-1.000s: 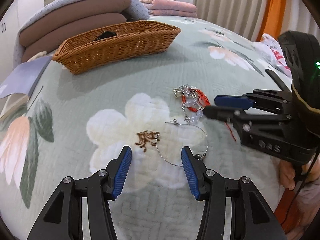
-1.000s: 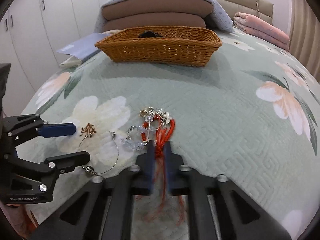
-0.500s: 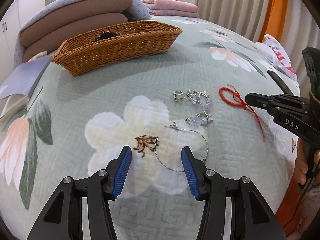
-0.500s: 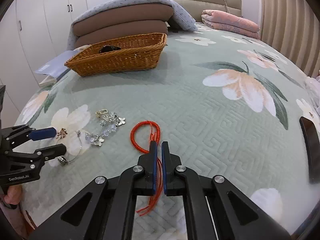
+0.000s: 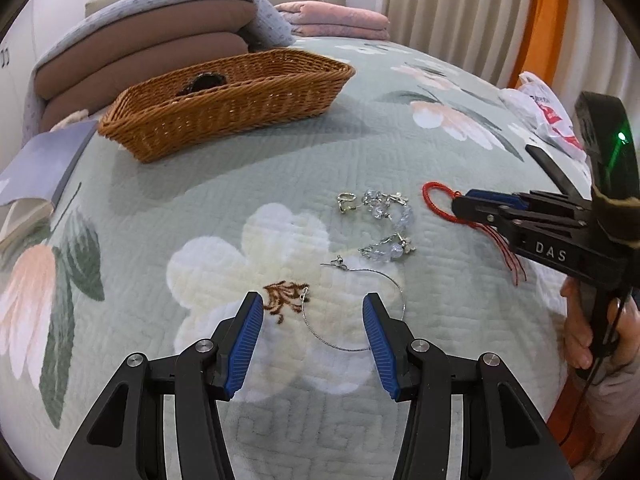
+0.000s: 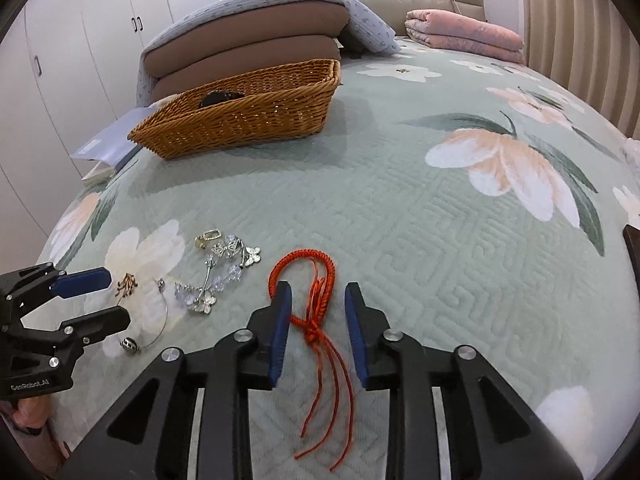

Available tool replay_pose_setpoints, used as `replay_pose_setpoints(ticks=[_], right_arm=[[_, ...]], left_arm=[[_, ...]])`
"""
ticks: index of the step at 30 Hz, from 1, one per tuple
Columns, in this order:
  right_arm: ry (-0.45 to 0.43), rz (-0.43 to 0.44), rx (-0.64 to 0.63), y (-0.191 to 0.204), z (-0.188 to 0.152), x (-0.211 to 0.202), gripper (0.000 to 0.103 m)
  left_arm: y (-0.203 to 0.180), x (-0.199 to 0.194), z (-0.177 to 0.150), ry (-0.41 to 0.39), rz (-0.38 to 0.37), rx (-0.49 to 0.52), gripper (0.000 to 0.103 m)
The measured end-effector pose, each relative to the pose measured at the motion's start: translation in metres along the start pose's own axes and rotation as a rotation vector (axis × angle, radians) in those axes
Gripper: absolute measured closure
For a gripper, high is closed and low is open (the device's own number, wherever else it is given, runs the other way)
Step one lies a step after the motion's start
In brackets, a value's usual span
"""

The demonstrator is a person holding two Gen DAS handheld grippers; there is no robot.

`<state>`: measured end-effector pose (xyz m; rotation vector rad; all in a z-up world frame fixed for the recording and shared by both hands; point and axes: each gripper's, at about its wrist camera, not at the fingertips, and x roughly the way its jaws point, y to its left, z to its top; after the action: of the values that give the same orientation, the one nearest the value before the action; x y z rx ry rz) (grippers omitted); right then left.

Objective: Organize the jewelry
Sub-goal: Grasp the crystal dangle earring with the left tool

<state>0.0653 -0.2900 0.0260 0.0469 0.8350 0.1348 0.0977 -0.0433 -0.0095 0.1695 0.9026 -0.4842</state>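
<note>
Red cord bracelet (image 6: 316, 280): braided loop, knot near the middle, loose tails trailing toward the camera; flat on the quilt.

Crystal bracelet (image 6: 218, 276): clear beads, silver butterfly charms, gold clasp at the far end; curled in a loose heap left of the red cord, apart from it.

Wire hoop (image 5: 356, 312): thin silver ring, open ends, small bead; flat on a white printed flower, just beside the crystal piece.

Basket (image 6: 256, 120): brown wicker, rectangular, upright, well behind the jewelry; a dark item inside, not identifiable.

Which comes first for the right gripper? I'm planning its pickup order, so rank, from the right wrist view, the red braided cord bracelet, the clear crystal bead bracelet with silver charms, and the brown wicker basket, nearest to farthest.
1. Red braided cord bracelet: between the open fingers of the right gripper.
2. Clear crystal bead bracelet with silver charms: ahead, to the left.
3. Brown wicker basket: far back, left of centre.
</note>
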Motion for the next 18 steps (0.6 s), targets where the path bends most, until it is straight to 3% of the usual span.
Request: replay_pose_setpoints(ticks=[6,10,12,15,18], right_arm=[[-0.002,-0.020,-0.016,0.004,0.003,0.008,0.073],[-0.001,-0.005,-0.011,0.000,0.004,0.009,0.073],[0.008,0.014,-0.009,-0.003,0.005,0.010,0.073],[0.014,-0.011,-0.023,-0.007,0.005,0.009,0.090],[0.010,0.002,-0.038,-0.012,0.002,0.005,0.091]], left_arm=[[0.007,-0.005,0.004,-0.030,-0.014,-0.032,0.050],[-0.009,-0.010,0.019,-0.090,-0.074,-0.013,0.050],[-0.024,-0.004,0.028,-0.094,-0.068,0.022,0.050],[-0.039,0.012,0.036,-0.071,-0.072,0.049,0.050],[-0.048,0.028,0.040,-0.033,-0.080,0.057,0.053]])
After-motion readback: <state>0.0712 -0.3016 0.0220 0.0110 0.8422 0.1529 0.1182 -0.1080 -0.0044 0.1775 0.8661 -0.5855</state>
